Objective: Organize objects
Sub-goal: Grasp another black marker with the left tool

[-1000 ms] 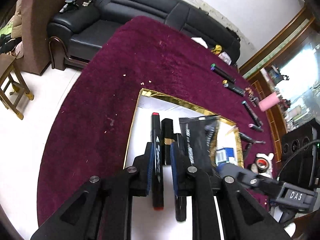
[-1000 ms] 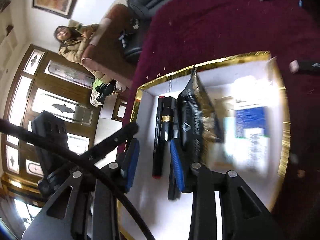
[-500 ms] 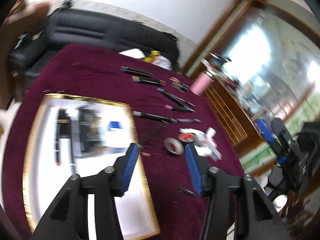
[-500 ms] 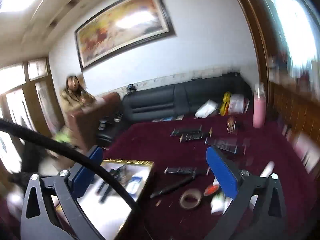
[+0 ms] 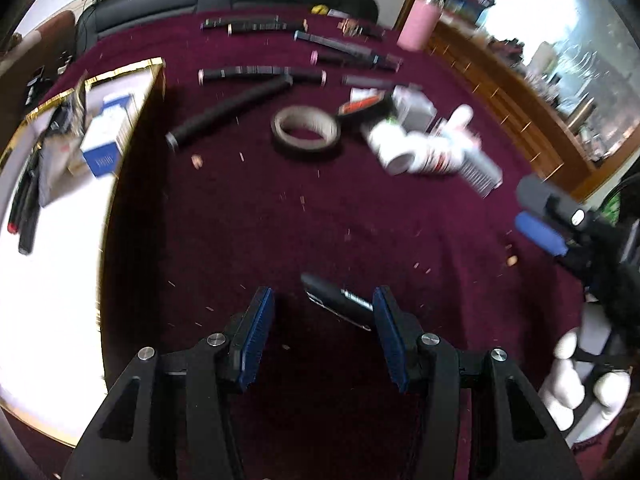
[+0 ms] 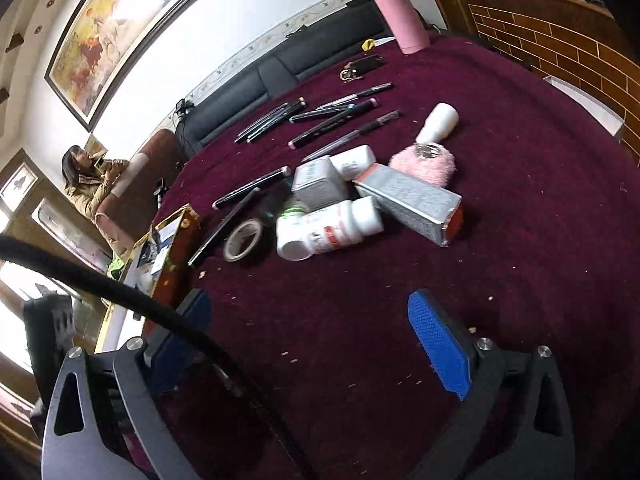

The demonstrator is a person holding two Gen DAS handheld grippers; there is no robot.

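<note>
Left gripper (image 5: 322, 320) jaws wide open, holding nothing, low over the maroon bench (image 5: 280, 220); a short black pen (image 5: 336, 300) lies on the cloth between the pads, tilted, its far end near the right pad, contact unclear. Right gripper (image 6: 312, 328) jaws also wide open and empty, only bare cloth between them; a black cable (image 6: 120, 296) crosses in front of its left finger. Further out from the left gripper: tape roll (image 5: 306, 130) lying flat, a long black marker (image 5: 228, 114) diagonal just left of it, white bottle (image 5: 394, 146) on its side to the right. Gold-rimmed tray (image 5: 120, 120) sits at the left edge of the bench, holding a blue-and-white box (image 5: 106, 148), a dark pouch (image 5: 56, 152) and pens (image 5: 24, 200) with a red tip. Right wrist view shows the pile clearer: white bottle (image 6: 328, 228) on its side, touching a grey box (image 6: 408, 200) and a grey tin (image 6: 318, 184), pink puff (image 6: 424, 164) behind, small white bottle (image 6: 438, 122) tipped beyond that. Row of pens (image 6: 320, 118) well beyond the pile, keys (image 6: 362, 66) and pink flask (image 6: 402, 20) at the far edge. Left view is motion-blurred.
</note>
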